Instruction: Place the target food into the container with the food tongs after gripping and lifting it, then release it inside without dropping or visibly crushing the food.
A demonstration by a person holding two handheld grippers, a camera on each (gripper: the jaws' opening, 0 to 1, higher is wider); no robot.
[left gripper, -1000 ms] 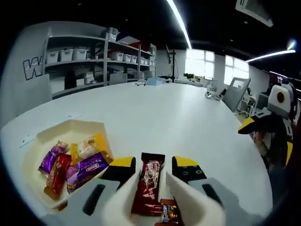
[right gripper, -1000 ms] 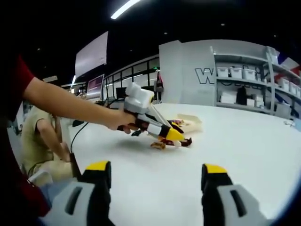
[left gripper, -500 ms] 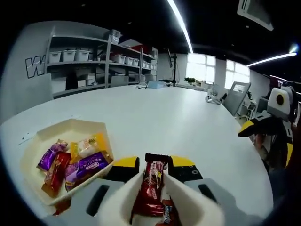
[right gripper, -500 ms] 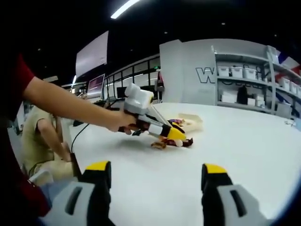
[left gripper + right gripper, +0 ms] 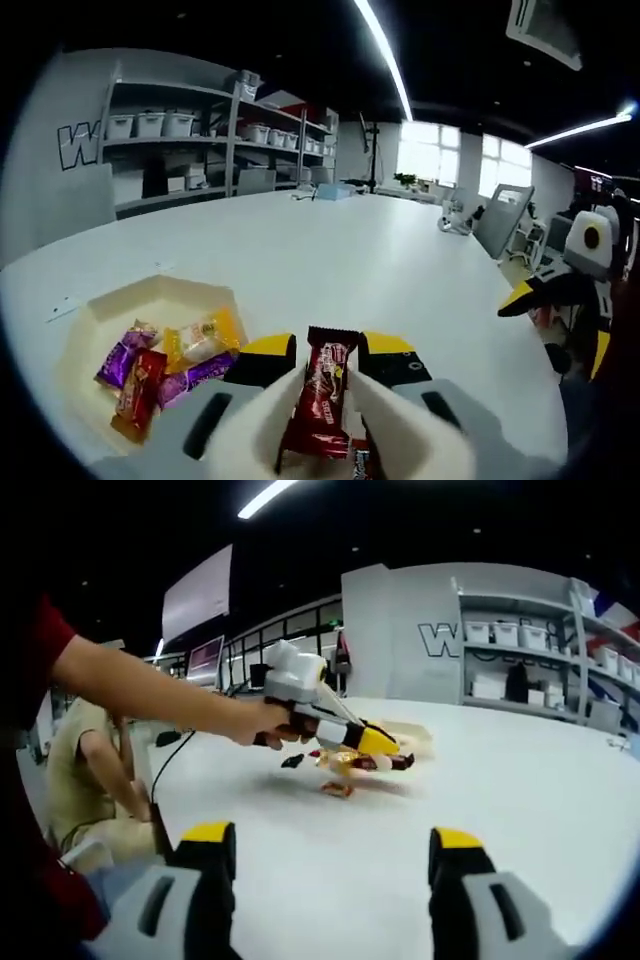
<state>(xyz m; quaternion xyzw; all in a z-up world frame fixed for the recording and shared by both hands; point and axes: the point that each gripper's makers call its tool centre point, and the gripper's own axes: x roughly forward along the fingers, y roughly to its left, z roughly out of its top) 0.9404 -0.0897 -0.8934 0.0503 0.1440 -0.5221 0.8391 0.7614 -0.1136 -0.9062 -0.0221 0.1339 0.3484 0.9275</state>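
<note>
My left gripper (image 5: 325, 362) is shut on a dark red candy bar (image 5: 322, 395), which stands lengthwise between its yellow-tipped jaws, lifted off the white table. Left of it lies the cream container (image 5: 95, 325), holding several wrapped candies (image 5: 170, 358) in purple, red and yellow. In the right gripper view the left gripper (image 5: 375, 742) hangs above the table with the red bar (image 5: 390, 763) in it, in front of the container (image 5: 418, 736). A small brown candy (image 5: 336, 788) lies on the table beneath it. My right gripper (image 5: 330, 852) is open with nothing between its jaws.
The white table (image 5: 340, 250) stretches far ahead. Grey shelves with white bins (image 5: 170, 130) stand behind it. A person's bare arm (image 5: 150, 695) holds the left gripper. Another person (image 5: 85, 770) sits at the table's left side. The right gripper (image 5: 575, 275) shows at the right edge.
The left gripper shut on the red candy bar and lifted it off the table. The container now sits lower and farther in that view. The right gripper stayed still and open.
</note>
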